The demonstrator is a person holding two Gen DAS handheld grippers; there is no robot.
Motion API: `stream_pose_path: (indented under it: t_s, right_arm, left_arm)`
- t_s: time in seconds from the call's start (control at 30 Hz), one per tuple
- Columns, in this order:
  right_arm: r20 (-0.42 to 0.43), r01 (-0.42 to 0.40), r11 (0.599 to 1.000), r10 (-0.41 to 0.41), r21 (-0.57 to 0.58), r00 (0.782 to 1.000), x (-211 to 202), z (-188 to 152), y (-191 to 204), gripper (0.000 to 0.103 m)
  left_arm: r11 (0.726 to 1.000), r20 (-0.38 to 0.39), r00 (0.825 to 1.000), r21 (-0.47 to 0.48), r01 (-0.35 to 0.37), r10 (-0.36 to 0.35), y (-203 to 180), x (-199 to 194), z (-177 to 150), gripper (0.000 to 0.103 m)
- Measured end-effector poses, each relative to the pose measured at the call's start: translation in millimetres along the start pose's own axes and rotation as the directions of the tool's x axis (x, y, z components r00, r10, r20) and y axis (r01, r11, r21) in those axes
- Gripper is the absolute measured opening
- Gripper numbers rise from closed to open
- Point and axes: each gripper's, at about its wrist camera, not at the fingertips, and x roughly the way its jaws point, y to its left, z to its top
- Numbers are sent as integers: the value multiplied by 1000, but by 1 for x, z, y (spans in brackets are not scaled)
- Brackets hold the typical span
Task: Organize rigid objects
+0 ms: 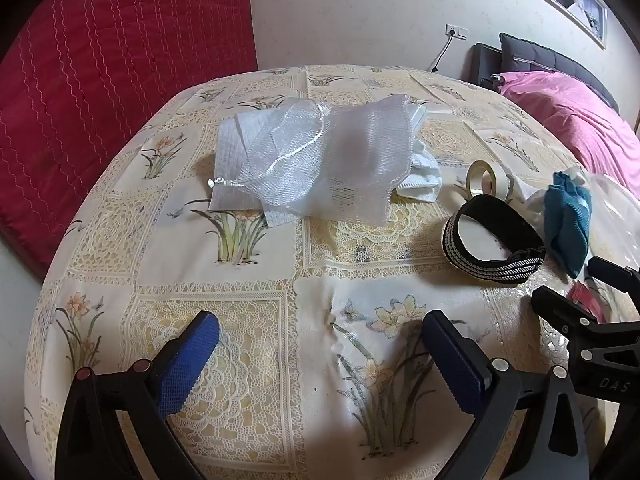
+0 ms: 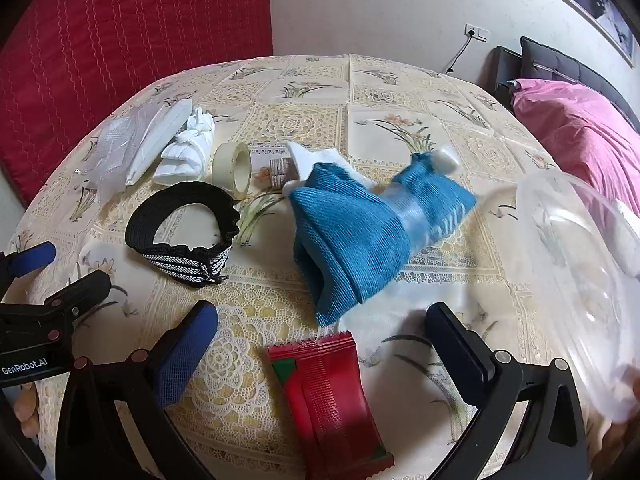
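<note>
While both the left gripper (image 1: pixel 320 356) and right gripper (image 2: pixel 320 344) gape wide and empty, the table (image 2: pixel 400 92) holds one tape roll (image 2: pixel 233 171), one headband (image 2: pixel 184 236), one blue cloth (image 2: pixel 360 240) and one red packet (image 2: pixel 332 400), lying between the right fingers.

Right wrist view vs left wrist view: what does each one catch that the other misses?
Only the right wrist view: the red wrapper between the open right gripper fingers, and small corks behind the tape.

Only the left wrist view: the white mesh bag in full, lying on a white sheet.

Both: tape roll, black striped band, blue cloth, clear plastic container, floral tablecloth, pink bedding. The left gripper is open, empty.
</note>
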Motion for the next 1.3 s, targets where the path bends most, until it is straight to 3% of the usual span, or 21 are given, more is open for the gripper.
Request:
stream_pose_path:
  t_s: [1.3]
  right_arm:
    - [1,-2,1000,2,1,1000,0,0,-1,103]
  left_arm:
    - [1000,0,1000,-4,-6,6,-3,-4,0,103]
